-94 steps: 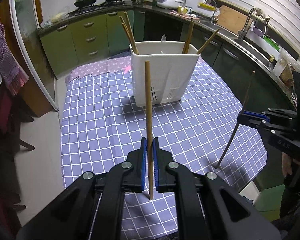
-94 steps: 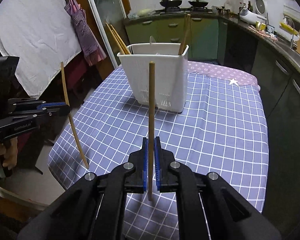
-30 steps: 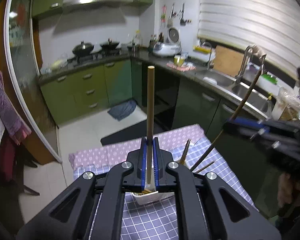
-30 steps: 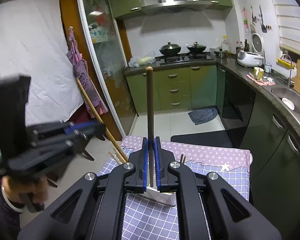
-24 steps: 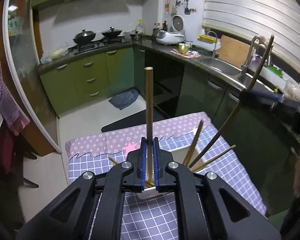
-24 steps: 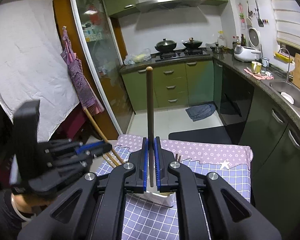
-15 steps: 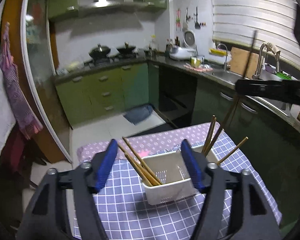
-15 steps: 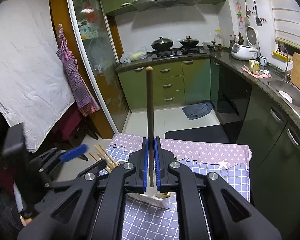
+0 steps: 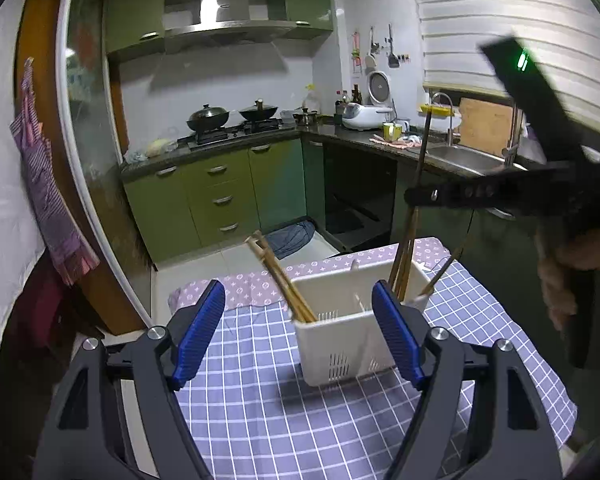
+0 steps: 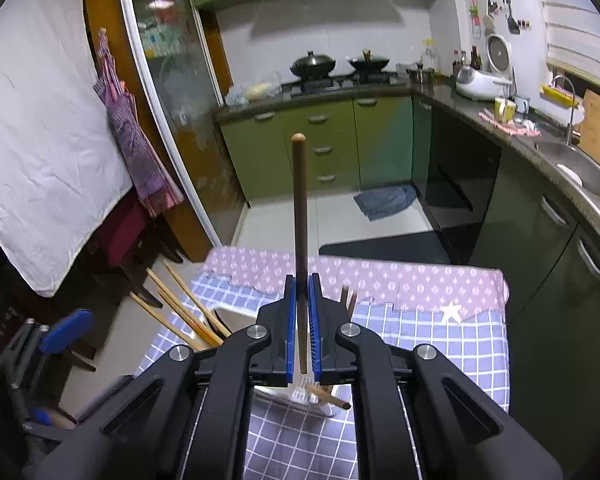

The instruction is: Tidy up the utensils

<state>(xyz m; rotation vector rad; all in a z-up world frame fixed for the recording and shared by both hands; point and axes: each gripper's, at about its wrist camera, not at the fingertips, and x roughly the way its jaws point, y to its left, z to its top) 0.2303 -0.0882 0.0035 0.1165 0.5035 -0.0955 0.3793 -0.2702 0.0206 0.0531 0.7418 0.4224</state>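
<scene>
A white utensil basket [image 9: 346, 332] stands on the checked tablecloth [image 9: 260, 412]. Several wooden chopsticks [image 9: 284, 280] lean out of its left compartment, more [image 9: 404, 264] out of its right. My left gripper [image 9: 300, 336] is open and empty, its blue pads either side of the basket, above the table. My right gripper [image 10: 301, 328] is shut on a brown chopstick [image 10: 299, 216], held upright over the basket's right compartment; it also shows in the left wrist view [image 9: 420, 196]. The basket [image 10: 236, 320] is mostly hidden under the right gripper.
The table's far end has a purple patterned cloth [image 10: 380, 276]. Green kitchen cabinets [image 9: 220, 196], a stove with woks [image 9: 232, 116] and a sink counter [image 9: 468, 160] lie beyond. A glass door [image 10: 168, 100] and hanging apron [image 10: 136, 144] stand to the left.
My left gripper has opened and let its chopstick drop into the basket's left compartment. My right gripper has carried its chopstick to above the basket's right side.
</scene>
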